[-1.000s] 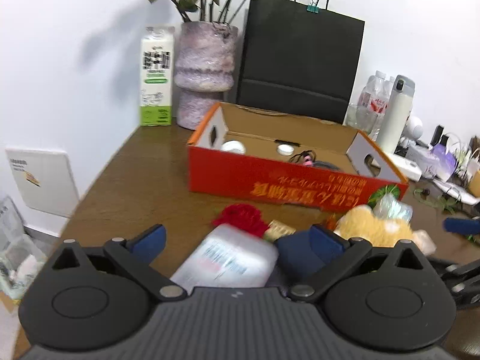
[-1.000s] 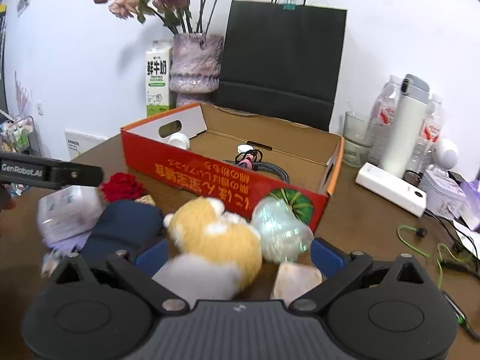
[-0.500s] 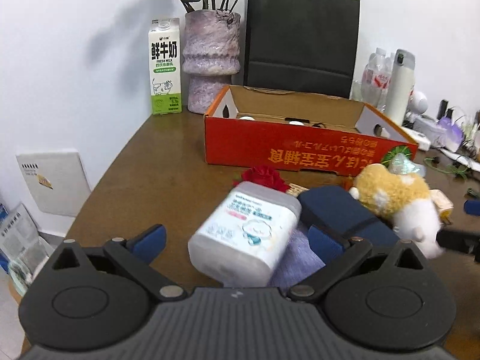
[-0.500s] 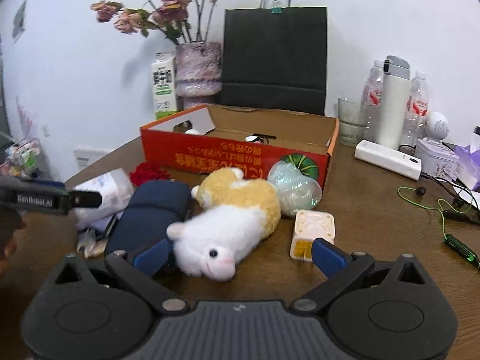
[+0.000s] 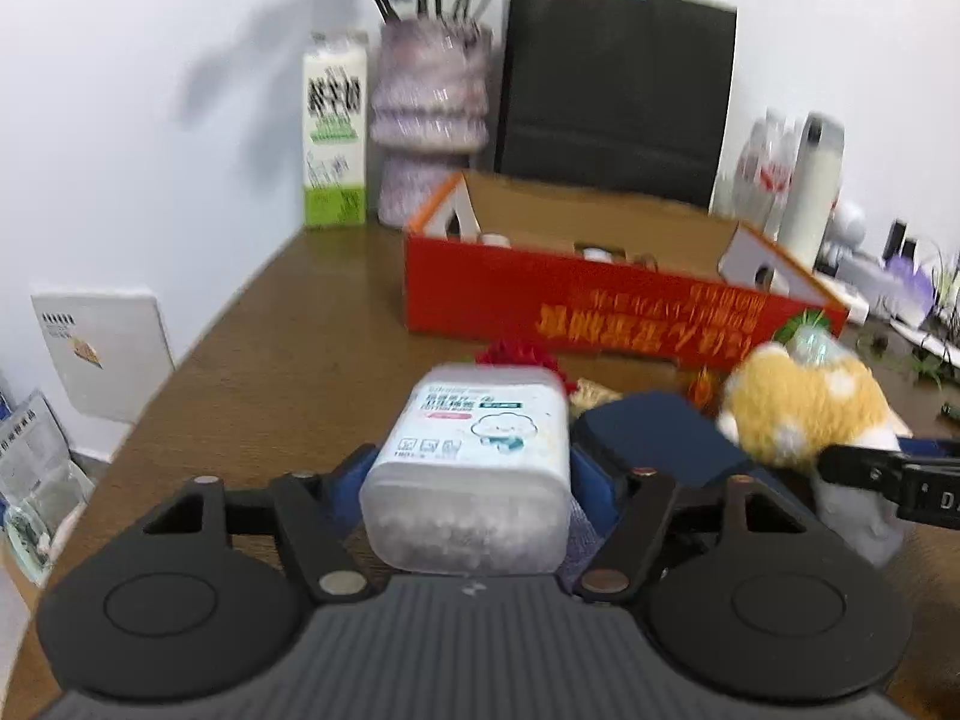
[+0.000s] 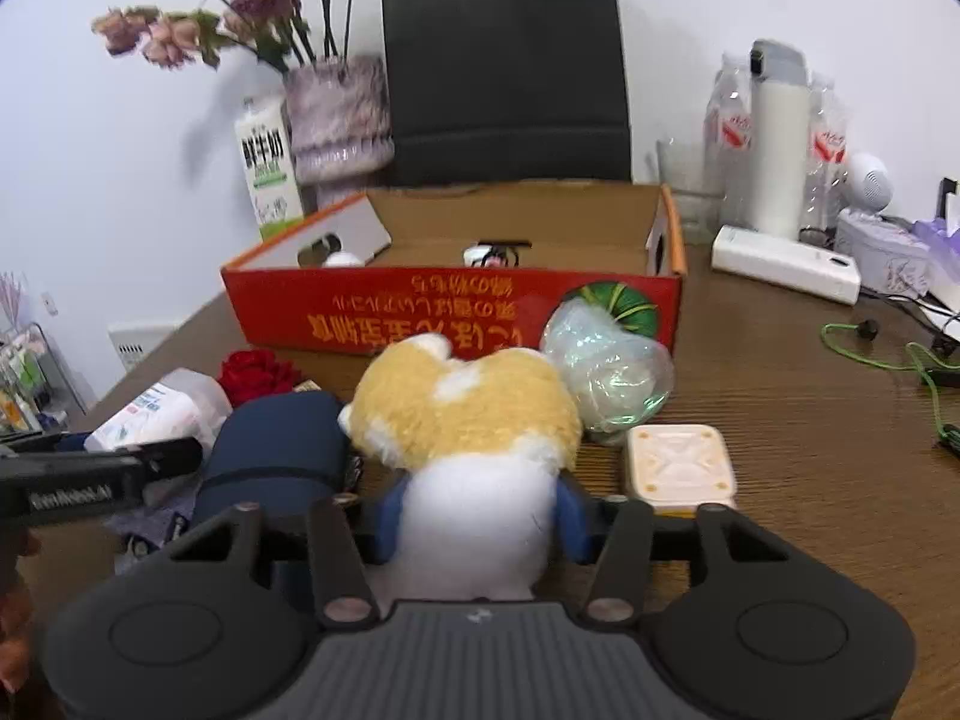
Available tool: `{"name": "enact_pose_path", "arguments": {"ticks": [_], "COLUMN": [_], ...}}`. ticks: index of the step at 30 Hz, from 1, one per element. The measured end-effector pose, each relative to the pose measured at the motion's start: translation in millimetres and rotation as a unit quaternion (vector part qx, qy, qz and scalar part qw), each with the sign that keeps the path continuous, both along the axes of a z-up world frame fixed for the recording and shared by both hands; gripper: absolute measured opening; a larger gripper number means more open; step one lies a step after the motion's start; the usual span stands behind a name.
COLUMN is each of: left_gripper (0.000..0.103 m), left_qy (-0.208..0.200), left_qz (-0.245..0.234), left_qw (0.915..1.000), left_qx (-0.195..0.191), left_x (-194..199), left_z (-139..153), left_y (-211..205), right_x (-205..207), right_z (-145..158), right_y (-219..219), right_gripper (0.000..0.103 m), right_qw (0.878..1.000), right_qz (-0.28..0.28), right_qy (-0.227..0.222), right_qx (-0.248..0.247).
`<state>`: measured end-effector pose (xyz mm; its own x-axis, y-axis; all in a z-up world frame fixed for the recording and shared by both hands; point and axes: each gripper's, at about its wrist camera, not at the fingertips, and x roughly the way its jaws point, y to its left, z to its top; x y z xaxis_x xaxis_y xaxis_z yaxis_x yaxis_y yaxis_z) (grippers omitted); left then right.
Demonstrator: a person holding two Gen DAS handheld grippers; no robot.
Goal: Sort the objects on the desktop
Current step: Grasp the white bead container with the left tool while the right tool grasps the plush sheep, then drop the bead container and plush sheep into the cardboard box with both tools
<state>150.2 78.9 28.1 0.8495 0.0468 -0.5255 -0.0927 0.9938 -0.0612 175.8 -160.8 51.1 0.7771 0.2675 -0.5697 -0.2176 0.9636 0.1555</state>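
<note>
A cotton-swab tub (image 5: 474,456) is clamped by the left gripper (image 5: 471,483); a plush toy (image 6: 468,432) (orange-and-white) is clamped by the right gripper (image 6: 477,519).

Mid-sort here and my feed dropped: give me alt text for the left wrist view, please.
The left gripper is shut on a translucent cotton swab box on the brown desk. Behind it sits an open red cardboard box; to the right lie a navy pouch and a yellow-and-white plush toy.
</note>
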Motion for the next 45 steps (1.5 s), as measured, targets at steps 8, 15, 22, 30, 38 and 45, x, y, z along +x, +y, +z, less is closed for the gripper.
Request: {"name": "enact_pose_path", "arguments": {"ticks": [8, 15, 22, 30, 38, 45], "left_gripper": [0.066, 0.066, 0.066, 0.066, 0.092, 0.103], "left_qy": [-0.065, -0.090, -0.107, -0.173, 0.001, 0.014], "left_qz": [0.001, -0.004, -0.050, -0.033, 0.009, 0.010], "left_qw": [0.9979, 0.9960, 0.9929, 0.9843, 0.9996, 0.9997], "left_qx": [-0.004, 0.000, 0.012, -0.005, 0.028, -0.017], "left_x": [-31.8, -38.7, -5.9, 64.6, 190.4, 165.7], "left_z": [18.6, 33.2, 71.1, 122.9, 86.8, 45.1], "left_y": [-9.3, -17.4, -27.5, -45.2, -56.4, -40.8], "right_x": [-27.1, -28.4, -15.4, 47.5, 163.2, 159.1], "right_z": [13.6, 18.1, 52.0, 105.9, 97.5, 51.7], "right_y": [-26.2, -31.9, -31.3, -7.7, 11.1, -6.2], "right_gripper": [0.041, 0.042, 0.042, 0.042, 0.084, 0.093], "right_qw": [0.998, 0.997, 0.996, 0.990, 0.998, 0.999], "right_qz": [0.003, 0.001, 0.023, 0.015, -0.034, -0.020], "right_qy": [-0.035, -0.043, -0.077, -0.137, -0.053, -0.015], "right_qx": [0.049, 0.059, 0.048, 0.039, -0.025, -0.032]}}
